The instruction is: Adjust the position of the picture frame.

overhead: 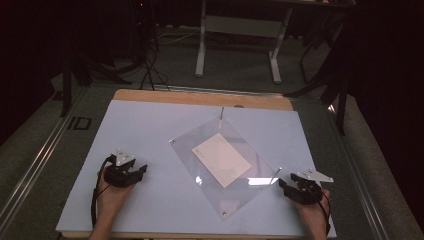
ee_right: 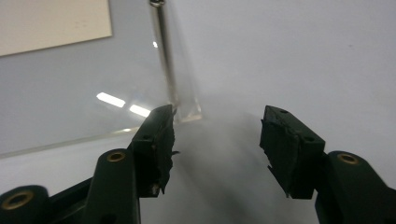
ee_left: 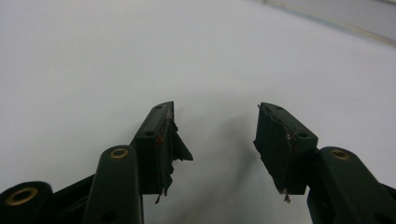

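A dim room with dark curtains and the white legs of a desk (overhead: 202, 47) lies behind a wooden table (overhead: 200, 97) covered by a large white sheet (overhead: 150, 130). Near the middle of that sheet lies a clear, rectangular acrylic plate (overhead: 235, 192), turned at an angle, with small screws at its corners and two thin metal pins standing up, one at its far corner (overhead: 221, 113) and one at its right corner (overhead: 275, 176). A white rectangular paper card (overhead: 221, 159) lies flat under or on the plate, near its centre.

The left gripper (overhead: 131, 172) rests on the white sheet well to the left of the plate, held by the person's left hand (overhead: 111, 197). In the left gripper view its jaws stand apart with nothing between them, above bare white sheet.

The right gripper (overhead: 286, 186) sits just beside the plate's right corner, held by the right hand (overhead: 312, 212). In the right gripper view its jaws are spread wide and empty; the metal pin (ee_right: 166, 60) and the plate's clear corner (ee_right: 189, 109) lie just ahead of the view's left jaw, which looks close to the corner, though contact cannot be told.
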Available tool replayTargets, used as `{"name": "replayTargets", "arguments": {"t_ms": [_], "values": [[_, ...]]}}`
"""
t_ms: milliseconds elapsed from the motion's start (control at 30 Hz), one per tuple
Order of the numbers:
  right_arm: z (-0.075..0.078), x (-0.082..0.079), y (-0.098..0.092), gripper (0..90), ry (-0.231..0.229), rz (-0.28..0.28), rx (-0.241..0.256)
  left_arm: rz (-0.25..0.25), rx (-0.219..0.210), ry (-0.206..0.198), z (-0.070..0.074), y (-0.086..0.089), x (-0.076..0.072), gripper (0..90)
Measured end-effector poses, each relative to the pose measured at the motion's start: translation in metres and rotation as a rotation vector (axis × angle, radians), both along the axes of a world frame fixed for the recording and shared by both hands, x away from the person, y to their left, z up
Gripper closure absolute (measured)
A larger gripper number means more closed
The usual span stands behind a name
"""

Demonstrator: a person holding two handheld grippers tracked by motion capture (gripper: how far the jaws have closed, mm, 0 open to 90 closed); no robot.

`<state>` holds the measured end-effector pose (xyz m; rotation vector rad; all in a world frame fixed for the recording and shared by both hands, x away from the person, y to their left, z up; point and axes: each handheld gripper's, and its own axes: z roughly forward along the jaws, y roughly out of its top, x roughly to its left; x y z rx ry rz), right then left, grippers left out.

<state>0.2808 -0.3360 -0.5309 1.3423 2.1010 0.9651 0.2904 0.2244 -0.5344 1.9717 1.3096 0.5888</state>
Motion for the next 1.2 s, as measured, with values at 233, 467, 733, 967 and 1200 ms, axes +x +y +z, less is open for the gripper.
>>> {"name": "replayTargets", "arguments": {"t_ms": [233, 467, 733, 967, 1200], "values": [[0.000, -0.001, 0.003, 44.7, 0.006, 0.007, 0.011, -0.018, -0.015, -0.004, 0.002, -0.006, 0.000, 47.5], [0.010, 0.000, 0.014, 47.8, -0.005, 0.046, 0.002, -0.043, -0.047, -0.025, 0.013, -0.011, 0.004, 48.7], [0.019, 0.006, 0.017, 55.4, -0.020, 0.057, 0.007, -0.096, -0.068, -0.070, 0.034, -0.030, 0.025, 52.5], [0.017, 0.014, 0.020, 54.8, -0.015, 0.039, 0.020, -0.136, -0.068, -0.111, 0.053, -0.047, 0.052, 54.2], [0.012, 0.022, 0.021, 56.3, 0.000, 0.021, 0.044, -0.183, -0.110, -0.141, 0.060, -0.064, 0.083, 55.4]]}}
